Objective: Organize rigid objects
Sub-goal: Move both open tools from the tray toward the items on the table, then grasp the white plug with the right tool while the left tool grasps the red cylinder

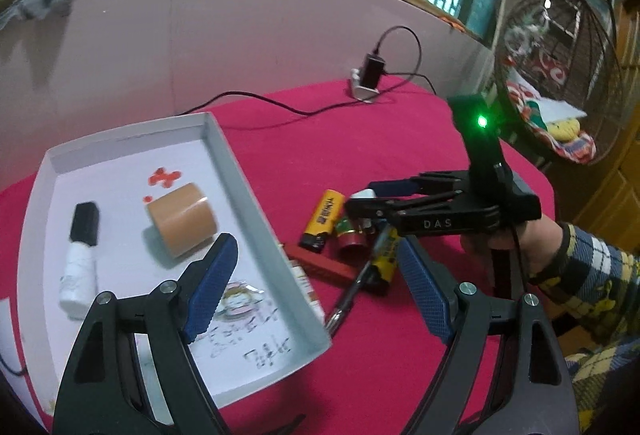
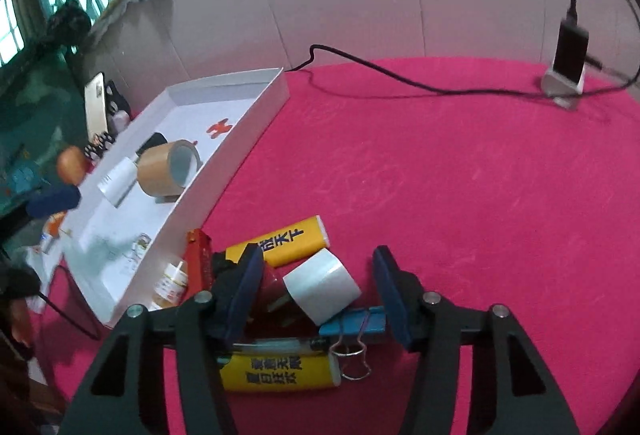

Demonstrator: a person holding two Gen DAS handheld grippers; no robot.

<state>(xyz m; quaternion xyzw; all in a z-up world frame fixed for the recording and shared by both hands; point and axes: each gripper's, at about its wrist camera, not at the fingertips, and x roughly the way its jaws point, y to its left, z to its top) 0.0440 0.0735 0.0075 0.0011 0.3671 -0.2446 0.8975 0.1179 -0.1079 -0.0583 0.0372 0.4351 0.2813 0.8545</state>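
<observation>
A white tape roll (image 2: 322,285) lies tilted on a pile of small items on the red cloth. My right gripper (image 2: 318,291) straddles it, pads not touching it, so it is open. The pile also holds two yellow lighters (image 2: 280,241) (image 2: 280,371), a blue binder clip (image 2: 356,323), a pen (image 1: 352,295) and a red box (image 1: 320,261). The left wrist view shows the right gripper (image 1: 362,199) low over the pile. My left gripper (image 1: 318,291) hangs open and empty over the white tray's (image 1: 236,163) near corner. In the tray lie a brown tape roll (image 1: 182,221) and a black-capped white bottle (image 1: 80,263).
A device on a white stand (image 2: 568,67) sits at the table's far side, its black cable (image 2: 360,67) trailing across the cloth. A white board backs the table. A plaid sleeve (image 1: 580,267) holds the right gripper. A small bottle (image 2: 170,283) lies against the tray wall.
</observation>
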